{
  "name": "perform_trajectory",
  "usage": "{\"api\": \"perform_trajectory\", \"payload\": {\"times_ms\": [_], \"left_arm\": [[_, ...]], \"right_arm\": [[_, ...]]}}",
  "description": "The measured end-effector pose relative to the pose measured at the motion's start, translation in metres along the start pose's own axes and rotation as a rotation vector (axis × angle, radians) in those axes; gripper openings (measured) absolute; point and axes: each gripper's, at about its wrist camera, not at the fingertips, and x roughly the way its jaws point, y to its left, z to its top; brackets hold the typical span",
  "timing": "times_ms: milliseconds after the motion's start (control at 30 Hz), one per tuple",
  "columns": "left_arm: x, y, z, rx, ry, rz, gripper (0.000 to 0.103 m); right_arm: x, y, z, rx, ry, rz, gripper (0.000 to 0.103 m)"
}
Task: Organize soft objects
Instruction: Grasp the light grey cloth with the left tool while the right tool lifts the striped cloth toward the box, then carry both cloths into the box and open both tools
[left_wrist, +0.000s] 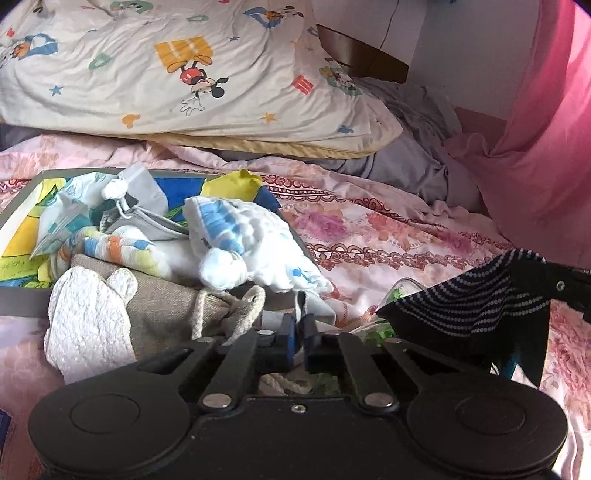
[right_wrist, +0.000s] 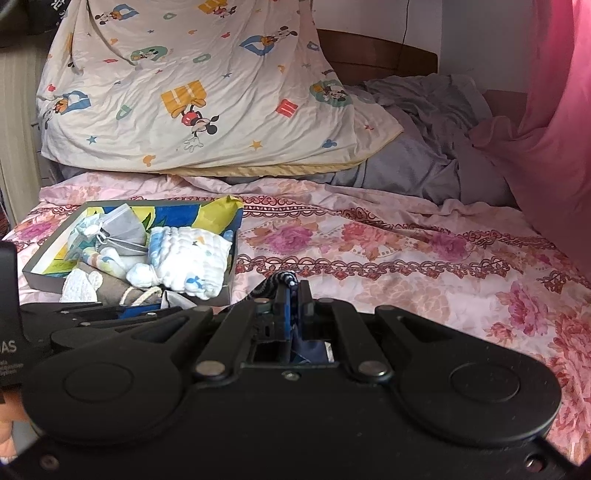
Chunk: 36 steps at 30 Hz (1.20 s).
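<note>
Right gripper (right_wrist: 293, 295) clamped on dark navy dotted-stripe knit cloth (left_wrist: 476, 295), lifted beside shallow grey box (right_wrist: 48, 254), likely awaiting stowing. Left gripper (left_wrist: 300, 321) pinches white cloth corner (left_wrist: 314, 301) at box edge, probably tucking overflow.
</note>
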Motion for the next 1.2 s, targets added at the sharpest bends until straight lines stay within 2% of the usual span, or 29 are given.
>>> {"api": "perform_trajectory", "payload": {"times_ms": [100, 300, 467, 700, 833, 1033, 1200], "left_arm": [[-0.006, 0.001, 0.001, -0.006, -0.005, -0.024, 0.0], [-0.032, -0.004, 0.011, 0.027, -0.041, -0.018, 0.0], [-0.059, -0.007, 0.029, 0.003, -0.058, -0.025, 0.0], [-0.099, -0.009, 0.066, -0.06, -0.081, -0.028, 0.0], [-0.112, -0.015, 0.089, -0.054, -0.088, -0.028, 0.0], [-0.12, -0.017, 0.118, -0.038, -0.108, -0.025, 0.0], [-0.114, -0.005, 0.145, -0.038, -0.136, 0.005, 0.0]], "right_arm": [[0.0, 0.0, 0.0, 0.002, 0.002, 0.01, 0.0], [-0.002, -0.002, 0.0, 0.017, -0.015, 0.035, 0.0], [-0.015, -0.003, 0.002, 0.029, -0.095, 0.035, 0.0], [-0.029, -0.009, 0.003, 0.058, -0.175, 0.053, 0.0], [-0.035, -0.013, 0.004, 0.075, -0.205, 0.073, 0.0], [-0.045, -0.022, 0.008, 0.133, -0.216, 0.128, 0.0], [-0.043, -0.022, 0.031, 0.143, -0.223, 0.177, 0.0]]}}
